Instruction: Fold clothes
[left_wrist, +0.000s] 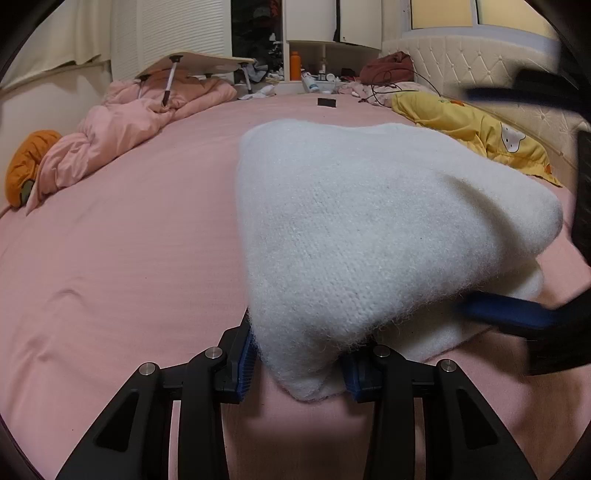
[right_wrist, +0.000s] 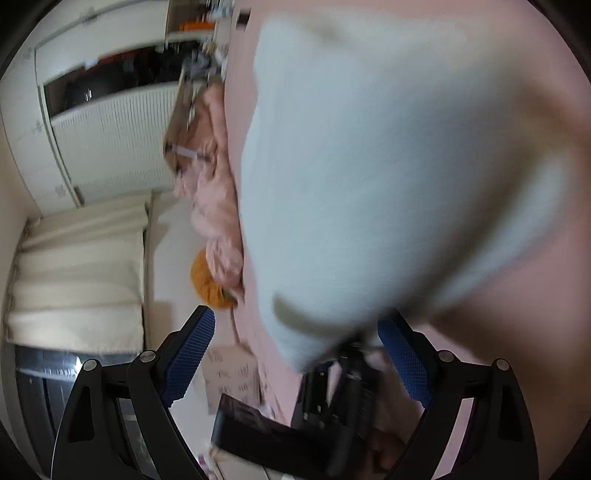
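Left gripper (left_wrist: 299, 363): clamped on the near corner of the white knitted sweater (left_wrist: 369, 229). Both blue pads press the fabric between them, and the corner hangs a little below the fingertips. From this grip the sweater runs forward and to the right, bulging upward as a doubled fold before it settles on the pink bed sheet (left_wrist: 129, 240). A lower layer shows beneath the bulge at the right edge.

Right gripper (right_wrist: 297, 354): released. Its jaws stand wide apart with no fabric pressed by either pad; the sweater (right_wrist: 388, 166) fills the view just ahead of the fingertips and between their lines, but is not gripped. This view is blurred and rolled well onto its side, so fine contact cannot be judged. In the left wrist view the right gripper (left_wrist: 524, 314) appears as a dark, blurred shape with a blue finger lying against the sweater's right-hand lower edge.

Governing relation: the sweater's long axis runs away from the left gripper toward the far side of the bed, with the folded bulk to the right of that grip. The left hand alone holds the garment; the right hand is beside the opposite near edge and, in my judgement, is the one free to take a fresh hold or to smooth the fold.

Surroundings: pink quilt (left_wrist: 122, 125) at the left, yellow cloth (left_wrist: 480, 129) at the far right; both well apart from the sweater.
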